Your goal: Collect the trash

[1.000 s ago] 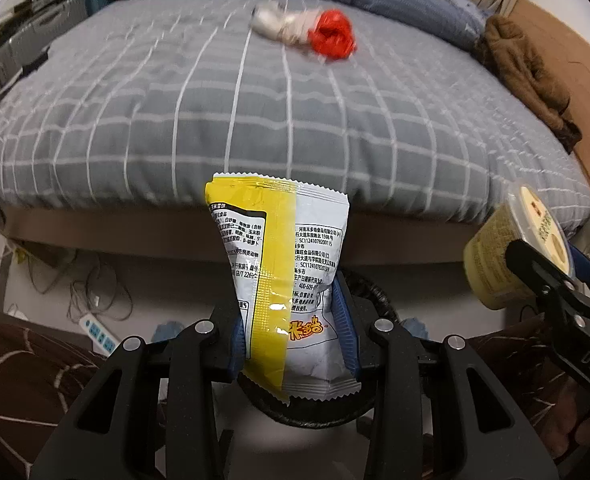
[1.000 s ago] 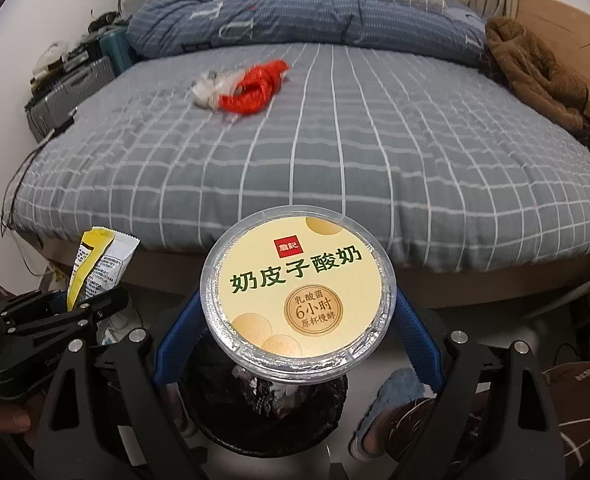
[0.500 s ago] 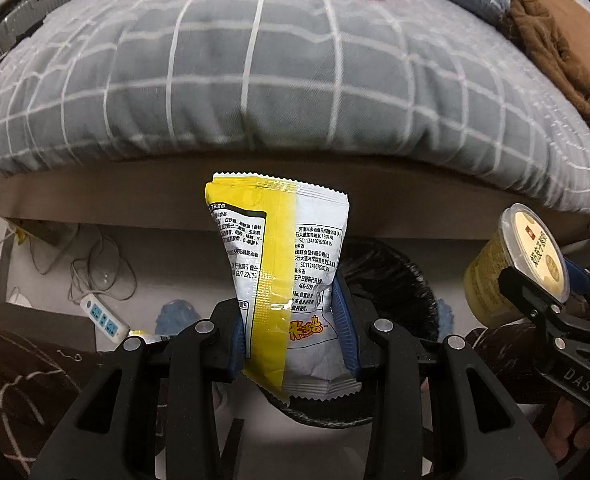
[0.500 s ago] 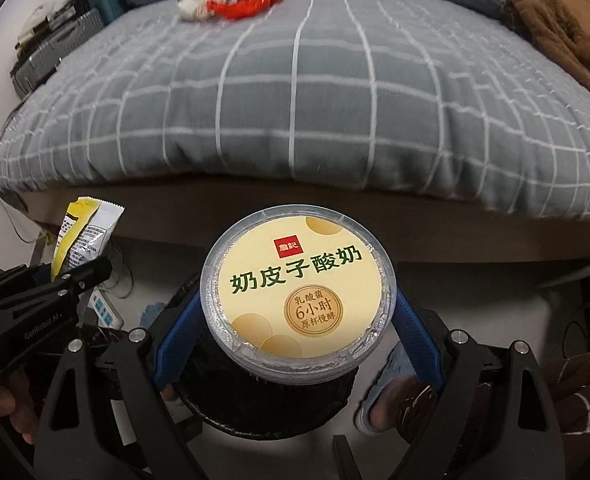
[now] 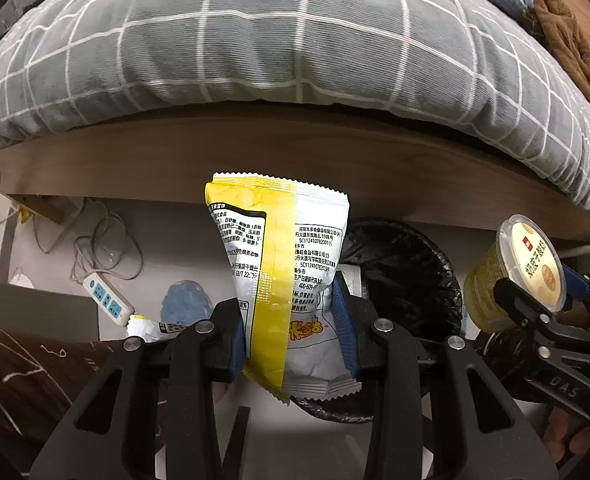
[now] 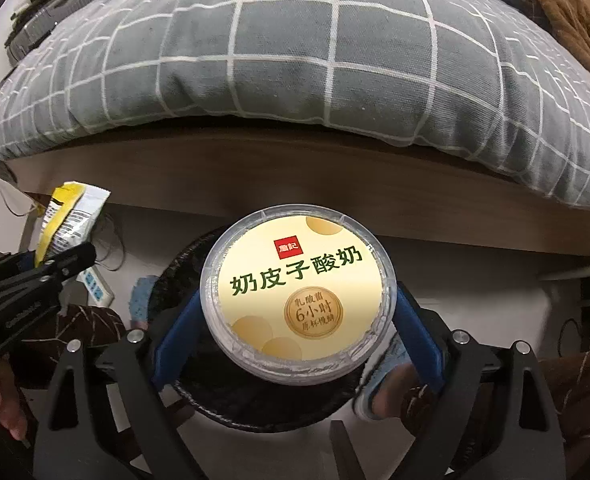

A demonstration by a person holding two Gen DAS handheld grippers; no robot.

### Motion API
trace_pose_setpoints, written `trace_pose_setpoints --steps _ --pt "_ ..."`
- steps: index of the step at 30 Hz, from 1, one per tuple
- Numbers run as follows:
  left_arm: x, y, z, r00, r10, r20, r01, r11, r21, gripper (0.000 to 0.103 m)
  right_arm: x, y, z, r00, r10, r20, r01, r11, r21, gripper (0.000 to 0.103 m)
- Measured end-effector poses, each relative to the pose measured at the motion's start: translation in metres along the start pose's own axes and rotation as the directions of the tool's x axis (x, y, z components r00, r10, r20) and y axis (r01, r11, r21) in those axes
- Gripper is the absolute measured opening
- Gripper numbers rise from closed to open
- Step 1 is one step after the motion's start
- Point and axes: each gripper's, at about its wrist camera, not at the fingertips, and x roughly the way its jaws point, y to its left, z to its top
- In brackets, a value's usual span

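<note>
The left gripper (image 5: 291, 332) is clenched on a yellow-and-white snack wrapper (image 5: 281, 276); its blue-padded fingers (image 5: 343, 320) press the packet's lower sides from nine and three o'clock. The wrapper's long axis runs up the view, its serrated top edge toward twelve o'clock and its crimped bottom edge hanging below the pads at six. Print covers its face, too small to read in full.

The right gripper (image 6: 295, 332) grasps a yogurt cup (image 6: 297, 294) across its body, one blue finger (image 6: 175, 336) at eight o'clock and the other at four. The cup's axis points along the fingers toward the camera's far side, so its round lid faces the lens and hides the walls and the pads' contact in that view. In the left wrist view the same cup (image 5: 515, 276) shows at three o'clock, tilted, its pale yellow side visible.

Just beyond both held items sits a black-lined trash bin (image 5: 403, 264), largely hidden behind wrapper and cup. On the floor (image 5: 167, 240) at nine o'clock lie a white power strip (image 5: 107, 300) with tangled cables, and a blue item that is hard to make out. Farther off, at twelve o'clock, the wooden bed frame (image 5: 335, 156) spans the view under a grey checked duvet (image 5: 275, 32); a brown garment (image 5: 567, 40) at two o'clock is cut off by the edge.
</note>
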Motion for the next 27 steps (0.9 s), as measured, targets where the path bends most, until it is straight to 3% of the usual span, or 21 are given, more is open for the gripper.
trace_pose_setpoints --steps 2,17,27 --pt "0.001 -0.005 0.001 1.000 -0.003 0.001 0.003 1.000 0.014 0.036 0.002 -0.002 0.001 1.000 -0.012 -0.005 0.012 1.000 0.010 0.096" --pt "0.017 -0.056 -0.001 0.998 -0.044 -0.043 0.049 0.993 0.109 0.036 -0.010 -0.065 -0.011 0.995 -0.100 0.018 0.097 0.988 0.123 0.095" --pt "0.021 -0.081 -0.009 0.998 -0.042 -0.043 0.048 0.983 0.176 0.039 -0.021 -0.088 -0.014 0.994 -0.105 0.032 0.098 0.979 0.179 0.095"
